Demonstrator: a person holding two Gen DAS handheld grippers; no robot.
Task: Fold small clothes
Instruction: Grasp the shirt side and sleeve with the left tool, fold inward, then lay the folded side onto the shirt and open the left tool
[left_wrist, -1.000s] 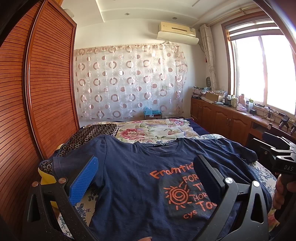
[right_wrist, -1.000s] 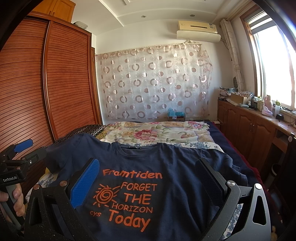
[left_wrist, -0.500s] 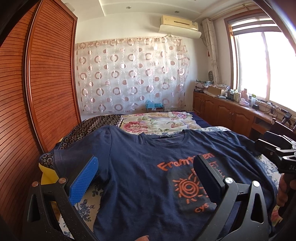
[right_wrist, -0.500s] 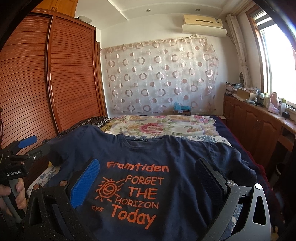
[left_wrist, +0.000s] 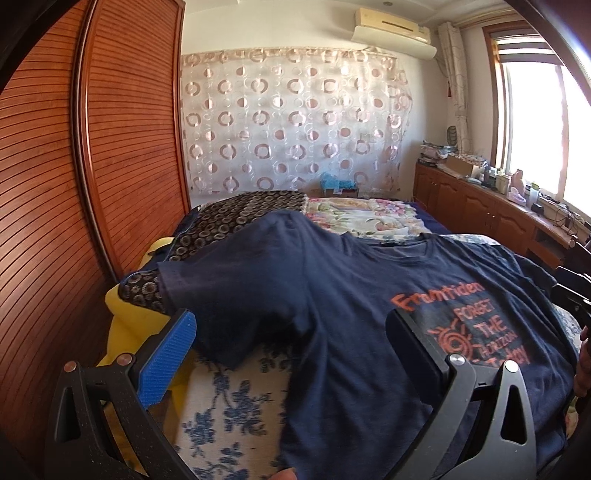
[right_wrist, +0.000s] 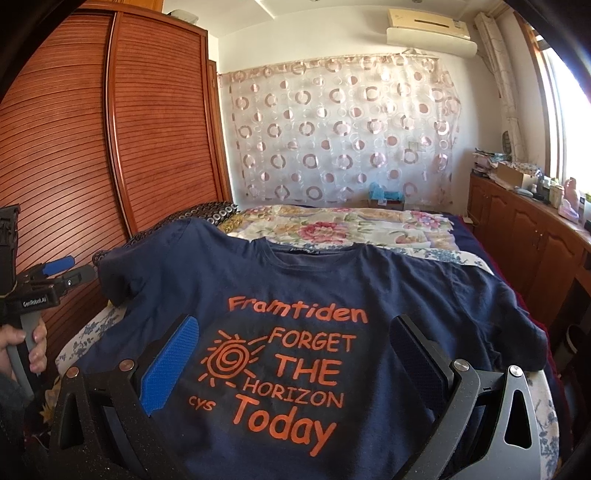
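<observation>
My left claw (left_wrist: 288, 354) has swung toward the wardrobe (left_wrist: 92, 166) side of the T-shirt (right_wrist: 295, 332) – jaws wide, empty, now framing its sleeve (left_wrist: 229, 295) – while my right claw (right_wrist: 291, 358), equally wide, hovers over the print, so the shirt lies flat on the bed (right_wrist: 332, 225), unfolded.

the bed (right_wrist: 450, 254) is carrying a blue-flowered white cover (left_wrist: 236, 402); a navy t-shirt (right_wrist: 295, 295) is lying flat on it, front up, and a floral quilt (right_wrist: 332, 225) is lying behind.
</observation>
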